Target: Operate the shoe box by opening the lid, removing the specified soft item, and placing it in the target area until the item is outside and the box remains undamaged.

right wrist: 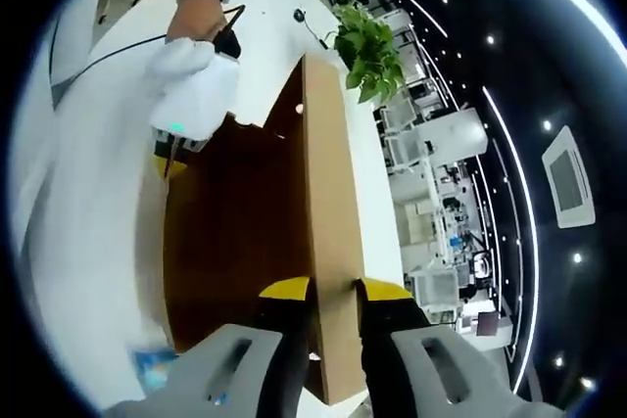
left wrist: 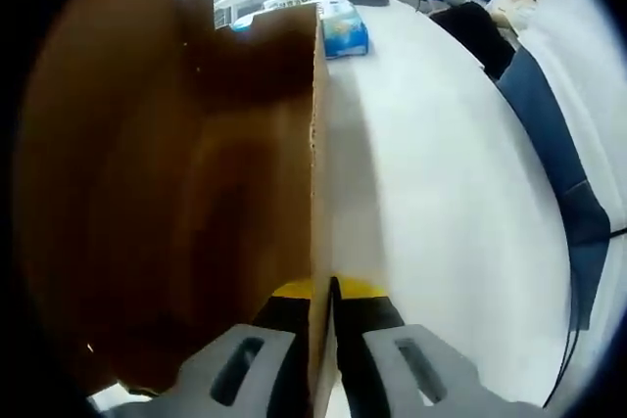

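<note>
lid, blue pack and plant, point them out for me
lid (left wrist: 315,144): left gripper view, its cardboard edge above the jaws.
blue pack (left wrist: 345,30): left gripper view, its top face.
plant (right wrist: 370,58): right gripper view, its leaves.

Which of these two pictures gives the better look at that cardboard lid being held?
The right gripper view: the lid shows there with its brown inner face and side wall, pinched by the right gripper. In the left gripper view the lid is very close and dark, its edge clamped by the left gripper.
</note>
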Tool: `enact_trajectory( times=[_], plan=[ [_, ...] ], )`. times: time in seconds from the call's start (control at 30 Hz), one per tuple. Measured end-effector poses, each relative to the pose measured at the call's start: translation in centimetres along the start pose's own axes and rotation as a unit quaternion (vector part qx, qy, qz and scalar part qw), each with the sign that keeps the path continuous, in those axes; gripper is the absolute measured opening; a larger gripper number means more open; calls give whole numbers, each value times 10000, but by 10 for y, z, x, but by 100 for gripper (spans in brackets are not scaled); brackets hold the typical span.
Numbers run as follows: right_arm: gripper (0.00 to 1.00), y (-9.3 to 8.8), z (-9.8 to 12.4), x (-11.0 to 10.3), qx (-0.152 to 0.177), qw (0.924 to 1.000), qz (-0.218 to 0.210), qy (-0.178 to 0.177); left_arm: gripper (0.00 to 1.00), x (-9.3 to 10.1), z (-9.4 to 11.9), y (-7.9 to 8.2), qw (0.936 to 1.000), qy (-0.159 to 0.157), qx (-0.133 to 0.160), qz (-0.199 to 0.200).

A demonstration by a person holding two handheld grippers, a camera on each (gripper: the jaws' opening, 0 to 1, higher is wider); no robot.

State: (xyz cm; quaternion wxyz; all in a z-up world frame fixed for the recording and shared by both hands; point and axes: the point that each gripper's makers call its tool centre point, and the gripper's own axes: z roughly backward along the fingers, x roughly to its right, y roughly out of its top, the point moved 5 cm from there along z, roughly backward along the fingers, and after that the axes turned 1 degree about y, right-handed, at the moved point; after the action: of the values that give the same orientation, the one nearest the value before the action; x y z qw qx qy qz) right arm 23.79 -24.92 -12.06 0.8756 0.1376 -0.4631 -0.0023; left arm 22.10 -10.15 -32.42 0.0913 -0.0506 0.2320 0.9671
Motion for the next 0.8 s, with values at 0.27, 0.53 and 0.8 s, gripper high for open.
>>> enact_trajectory(
  times=[0.27,0.53,0.8],
  plan=[
    [16,1,5,-8,41,10000,23,-16,2,1,0,0,10000,36,-6,-1],
    [16,1,5,-12,53,10000,62,11,3,0,0,1,10000,54,-17,-1],
    [15,3,4,-14,91,9999,141,12,16,5,2,1,9999,-30,24,135]
  ],
)
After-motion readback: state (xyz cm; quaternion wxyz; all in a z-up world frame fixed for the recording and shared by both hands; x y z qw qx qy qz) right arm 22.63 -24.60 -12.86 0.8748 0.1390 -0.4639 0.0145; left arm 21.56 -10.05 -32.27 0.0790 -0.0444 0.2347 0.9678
